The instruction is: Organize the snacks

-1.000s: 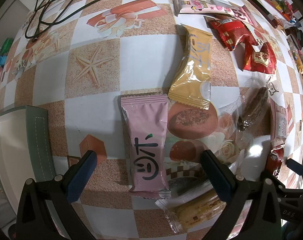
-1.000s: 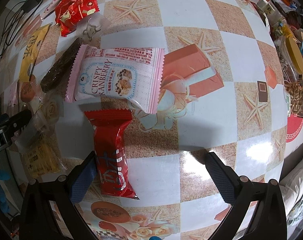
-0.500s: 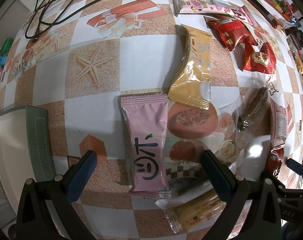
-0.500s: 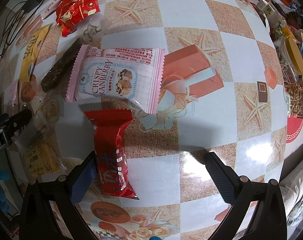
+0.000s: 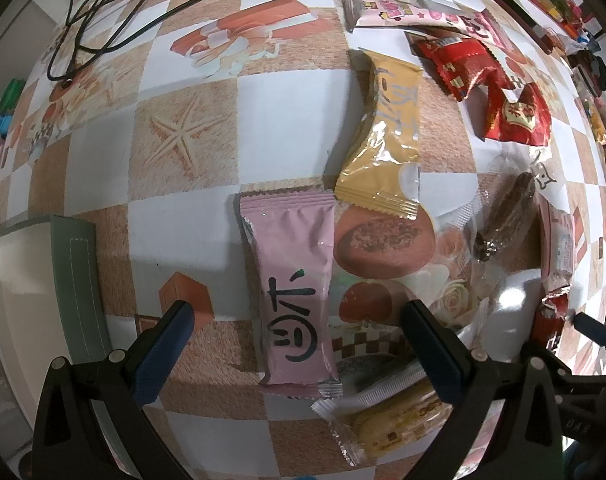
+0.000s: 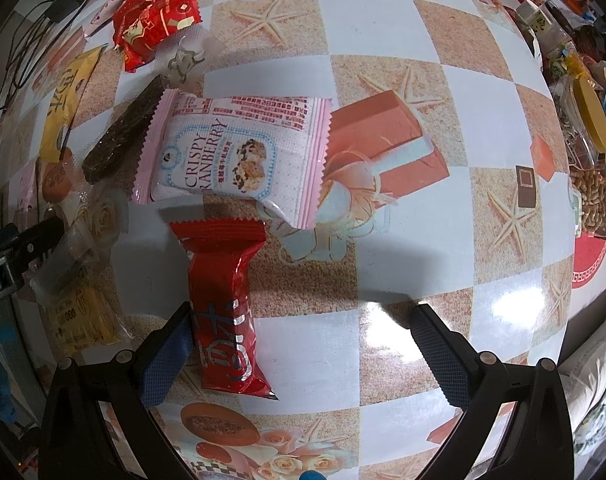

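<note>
Two tools, both spread wide and empty. My left tool (image 5: 295, 324) hovers over a pink snack packet (image 5: 293, 300) lying between its fingers on the table (image 5: 183, 140), a yellow packet (image 5: 387, 148) just beyond. My right tool (image 6: 301, 330) has a red packet (image 6: 223, 312) beside its left finger, a cranberry packet (image 6: 239, 156) farther ahead.

On the checkered tabletop (image 5: 287, 128), I see the long pink foil snack packet (image 5: 293, 300) lying between my left tool's (image 5: 297, 342) spread fingers. A yellow foil packet (image 5: 387, 148) lies just beyond it, to the right. A clear-wrapped biscuit (image 5: 387, 420) sits near, right of the pink one. My right tool (image 6: 303, 338) stands open over a red foil packet (image 6: 225, 304) by its left finger; the white crispy cranberry pack (image 6: 239, 160) lies farther off.
</note>
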